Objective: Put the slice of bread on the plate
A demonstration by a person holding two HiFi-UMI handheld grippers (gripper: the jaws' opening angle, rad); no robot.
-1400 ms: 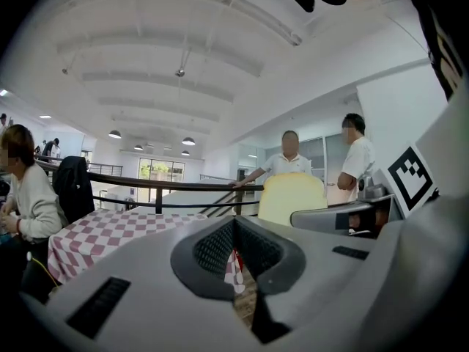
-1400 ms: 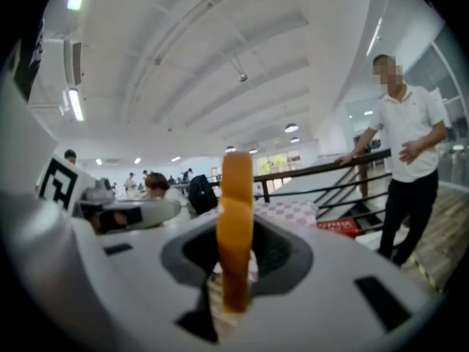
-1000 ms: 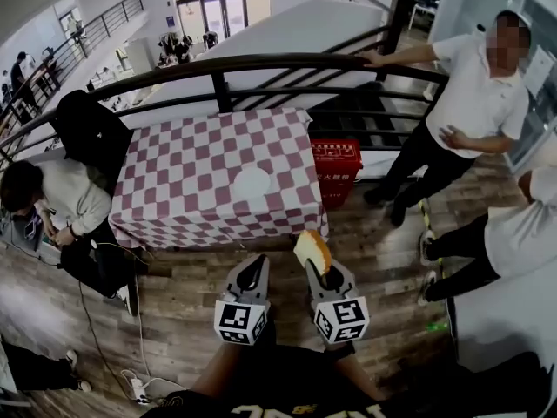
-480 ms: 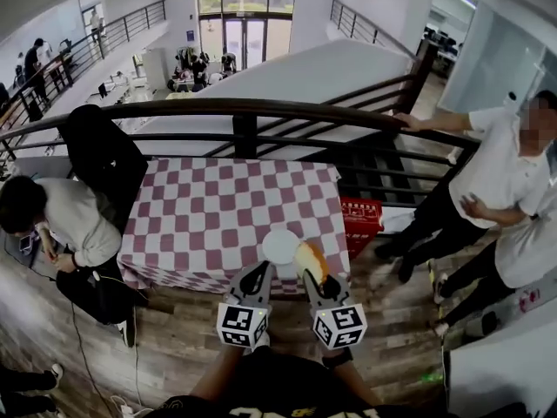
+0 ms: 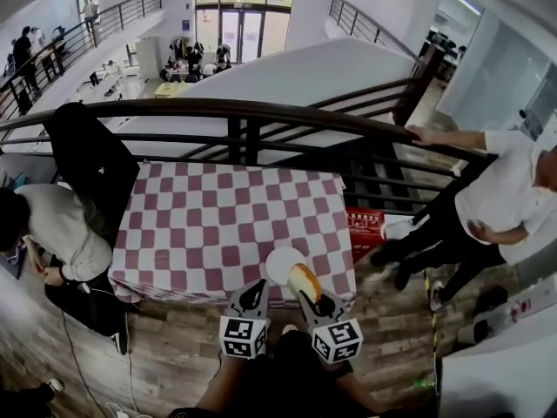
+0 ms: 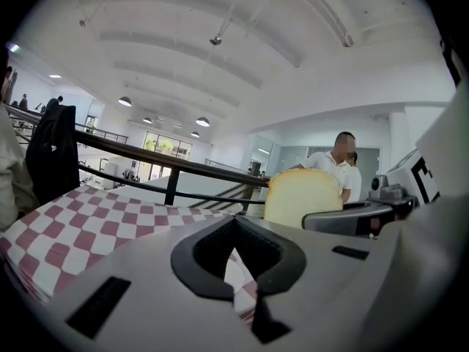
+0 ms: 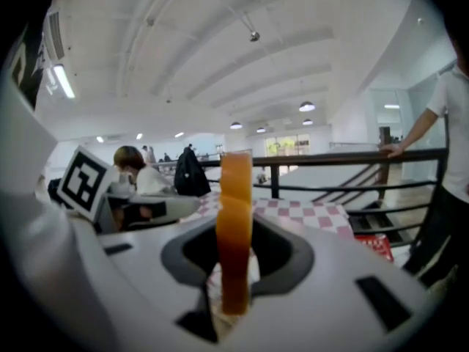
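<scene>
My right gripper (image 5: 306,286) is shut on the slice of bread (image 5: 304,278), held upright on its edge. In the right gripper view the orange crust (image 7: 236,218) stands edge-on between the jaws. The white plate (image 5: 280,262) lies at the near edge of the checked table (image 5: 209,225), and in the head view the bread sits just at the plate's near right rim. My left gripper (image 5: 254,296) is beside the right one, shut and holding nothing. From the left gripper view the pale face of the bread (image 6: 302,196) shows to the right of the left gripper (image 6: 236,222).
A dark railing (image 5: 244,111) runs behind the table. A person (image 5: 61,225) crouches at the table's left, beside a black jacket (image 5: 87,155). A red crate (image 5: 365,225) stands at the table's right, and a person (image 5: 496,198) leans on the rail there.
Both grippers have come forward to the table's near edge. The bread, still gripped, went from well short of the table to right beside the plate.
</scene>
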